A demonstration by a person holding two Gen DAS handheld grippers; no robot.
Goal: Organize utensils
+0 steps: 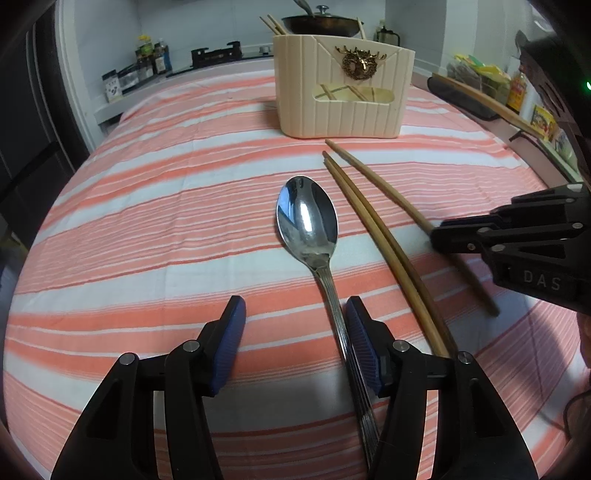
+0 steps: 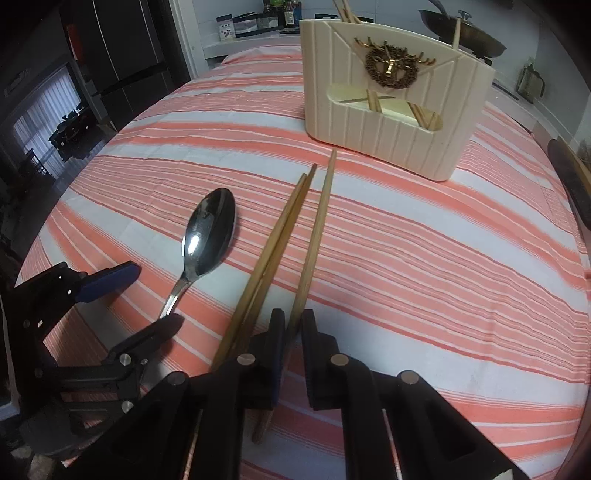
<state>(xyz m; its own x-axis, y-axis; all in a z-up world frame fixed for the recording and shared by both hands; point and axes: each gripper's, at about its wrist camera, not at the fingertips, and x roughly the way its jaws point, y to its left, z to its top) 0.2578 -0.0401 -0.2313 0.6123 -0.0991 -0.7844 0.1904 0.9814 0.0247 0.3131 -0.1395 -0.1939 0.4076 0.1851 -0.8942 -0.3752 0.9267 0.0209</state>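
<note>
Orange-white striped cloth (image 1: 147, 221); cream holder (image 1: 343, 88); silver spoon (image 1: 308, 221).

The steel spoon (image 1: 308, 221) lies bowl-up, handle between the left claw (image 1: 295, 325) pads. One chopstick (image 2: 317, 225) is clamped by the right claw (image 2: 293, 325); the pair (image 2: 273, 254) lies just left. The cream holder (image 2: 391, 92) stands upright ahead.

A home kitchen. A wok (image 1: 320, 23) with a lid sits on a gas stove (image 1: 218, 54) at the back, beside a kettle (image 1: 388, 36). Spice jars (image 1: 153, 57) and sauce bottles (image 1: 516, 90) line the counters. A striped cloth (image 1: 166, 192) covers the desk, which carries a cream utensil holder (image 1: 343, 88). A dark fridge (image 2: 122, 55) stands beside it.
</note>
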